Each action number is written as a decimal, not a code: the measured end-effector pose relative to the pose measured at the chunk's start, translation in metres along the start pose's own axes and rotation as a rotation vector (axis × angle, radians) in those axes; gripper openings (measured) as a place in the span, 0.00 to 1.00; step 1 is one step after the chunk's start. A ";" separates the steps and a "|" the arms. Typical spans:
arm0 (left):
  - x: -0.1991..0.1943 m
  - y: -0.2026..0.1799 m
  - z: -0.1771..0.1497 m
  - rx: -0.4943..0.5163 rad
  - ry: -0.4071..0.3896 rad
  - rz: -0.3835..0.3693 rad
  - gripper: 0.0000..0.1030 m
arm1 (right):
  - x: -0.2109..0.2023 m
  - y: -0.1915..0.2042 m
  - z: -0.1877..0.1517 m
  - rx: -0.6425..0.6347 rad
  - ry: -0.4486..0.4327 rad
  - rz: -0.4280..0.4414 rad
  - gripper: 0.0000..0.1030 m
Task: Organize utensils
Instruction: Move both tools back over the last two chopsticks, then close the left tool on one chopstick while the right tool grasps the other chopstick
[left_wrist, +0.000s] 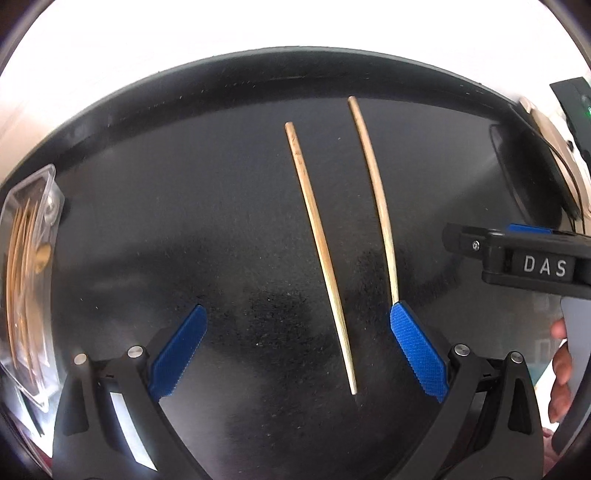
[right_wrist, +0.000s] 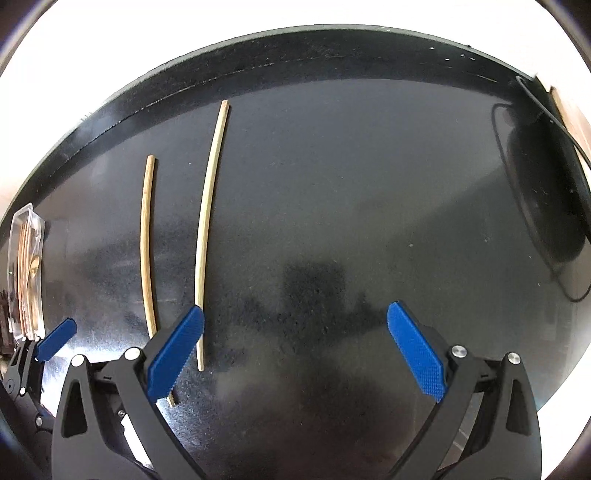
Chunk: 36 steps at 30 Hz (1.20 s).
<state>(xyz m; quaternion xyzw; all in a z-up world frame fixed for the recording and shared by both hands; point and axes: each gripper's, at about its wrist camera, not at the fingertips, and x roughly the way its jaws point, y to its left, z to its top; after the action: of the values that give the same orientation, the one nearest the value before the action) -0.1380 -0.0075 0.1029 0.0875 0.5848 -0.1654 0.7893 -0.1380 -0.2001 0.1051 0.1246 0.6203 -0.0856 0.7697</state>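
**Two loose chopsticks, and plenty of ways to fumble them**

Left wrist view: the left gripper (left_wrist: 295, 321) hangs over the black table (left_wrist: 147, 184) with its jaws wide apart, holding nothing. One chopstick (left_wrist: 319, 251) lies between the fingers; the second chopstick (left_wrist: 373, 192) lies just right of it, its near end hidden behind the right finger. The clear box (left_wrist: 29, 280), with sticks already inside, sits well left of the pair. Likely trouble: closing here could catch both sticks, or nudge the second one so it rolls away.

Right wrist view: the right gripper (right_wrist: 295, 325) is also spread open and empty, with both sticks left of it. Its left finger overlaps their near ends, so a careless sweep could knock them crooked. The grippers are close together, so a bump seems possible too.
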 end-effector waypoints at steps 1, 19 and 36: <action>0.002 0.000 0.001 -0.002 0.004 0.008 0.94 | 0.001 -0.002 -0.001 -0.004 -0.002 0.000 0.94; 0.064 0.021 0.038 -0.025 0.075 0.094 0.95 | 0.046 0.031 0.034 -0.083 -0.065 -0.131 0.93; 0.070 0.026 0.057 0.008 0.052 0.086 0.95 | 0.064 0.024 0.059 -0.058 -0.003 -0.070 0.95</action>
<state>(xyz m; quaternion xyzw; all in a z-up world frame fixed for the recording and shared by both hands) -0.0592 -0.0129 0.0519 0.1200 0.6003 -0.1314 0.7798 -0.0619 -0.1938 0.0561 0.0806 0.6255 -0.0945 0.7703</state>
